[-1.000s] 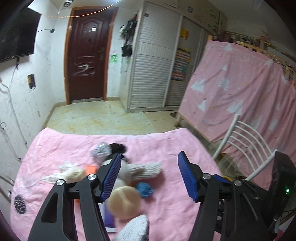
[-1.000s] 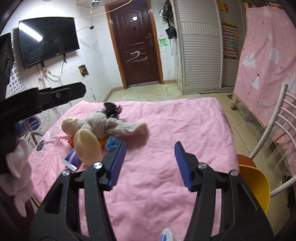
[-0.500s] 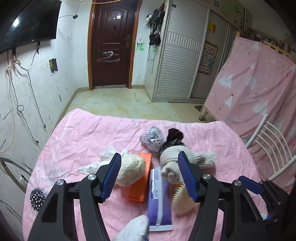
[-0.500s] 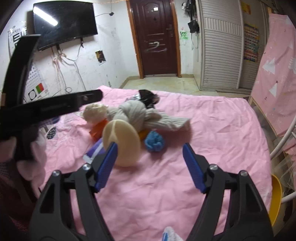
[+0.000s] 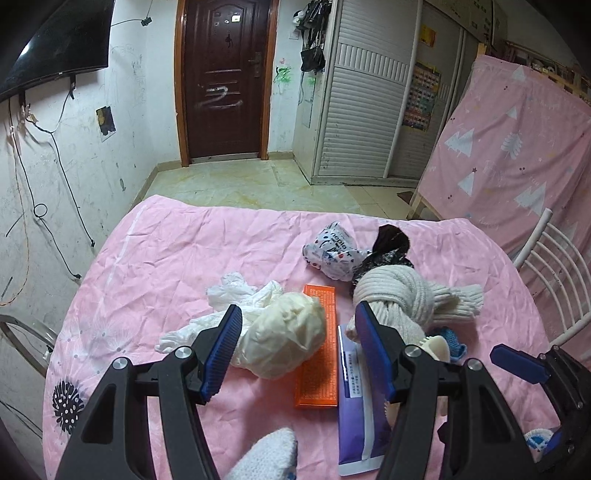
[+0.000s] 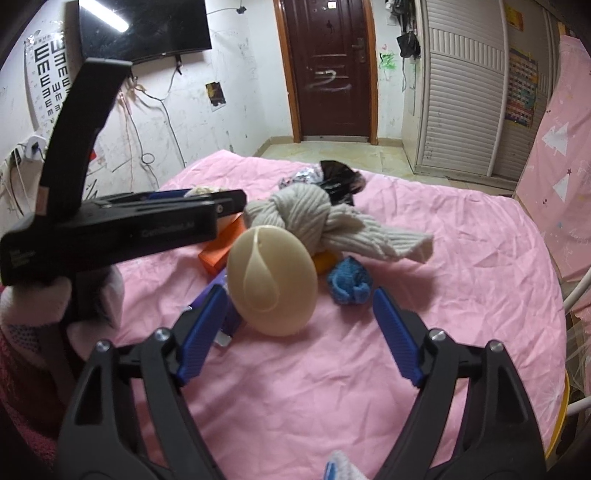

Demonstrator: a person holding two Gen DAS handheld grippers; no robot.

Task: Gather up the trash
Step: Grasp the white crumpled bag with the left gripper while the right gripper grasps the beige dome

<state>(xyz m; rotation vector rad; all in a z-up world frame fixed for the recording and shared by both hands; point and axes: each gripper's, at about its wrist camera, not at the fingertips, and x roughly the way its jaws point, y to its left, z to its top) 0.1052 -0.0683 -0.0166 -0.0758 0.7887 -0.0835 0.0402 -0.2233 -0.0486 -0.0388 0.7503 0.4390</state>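
Both closed in — left gripper (image 5: 299, 347) wide open, straddling white wad (image 5: 284, 343).

We are looking into a lived-in bedroom at home: a bed (image 5: 184, 251) in a rumpled pink sheet is filling the foreground, a louvred wardrobe (image 5: 365, 118) and brown door (image 5: 225, 77) are standing behind, and a television (image 6: 147, 29) is hanging on the scuffed wall.
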